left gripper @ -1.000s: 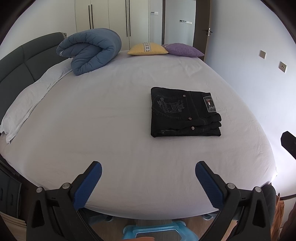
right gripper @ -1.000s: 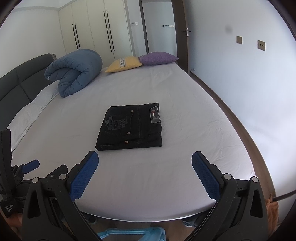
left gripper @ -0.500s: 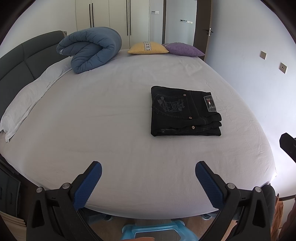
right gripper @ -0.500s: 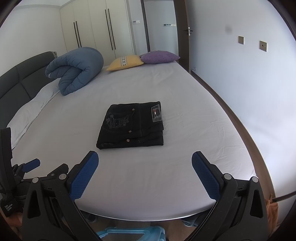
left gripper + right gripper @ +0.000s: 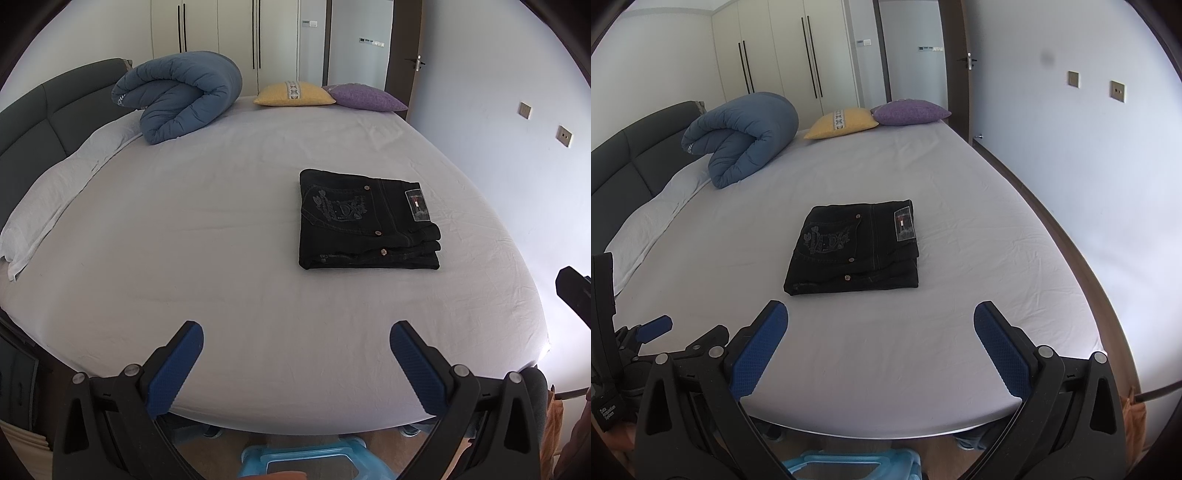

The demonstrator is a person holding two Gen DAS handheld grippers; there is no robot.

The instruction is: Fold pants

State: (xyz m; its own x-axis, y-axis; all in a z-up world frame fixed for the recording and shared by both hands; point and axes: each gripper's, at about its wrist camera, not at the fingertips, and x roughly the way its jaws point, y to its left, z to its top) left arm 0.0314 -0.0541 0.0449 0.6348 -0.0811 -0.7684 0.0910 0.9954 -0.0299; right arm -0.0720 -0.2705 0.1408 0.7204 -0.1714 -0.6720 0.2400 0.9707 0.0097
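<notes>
Black pants [image 5: 365, 221] lie folded into a compact rectangle on the white bed sheet [image 5: 192, 229], back pocket and label facing up; they also show in the right wrist view [image 5: 857, 249]. My left gripper [image 5: 295, 332] is open and empty, held back over the near edge of the bed, well short of the pants. My right gripper [image 5: 881, 314] is open and empty, also at the near edge, a short way in front of the pants. Part of the left gripper [image 5: 639, 332] shows at the left of the right wrist view.
A rolled blue duvet [image 5: 181, 96] lies at the far left by the dark headboard [image 5: 37, 114]. A yellow cushion [image 5: 291, 94] and a purple cushion [image 5: 365, 98] sit at the far end. A wall [image 5: 1089, 166] runs along the right. A light blue stool [image 5: 314, 461] stands below.
Both grippers have tilted and drifted slightly, so the bed sits a little lower in both views. The pants have not moved and both grippers stay open.
</notes>
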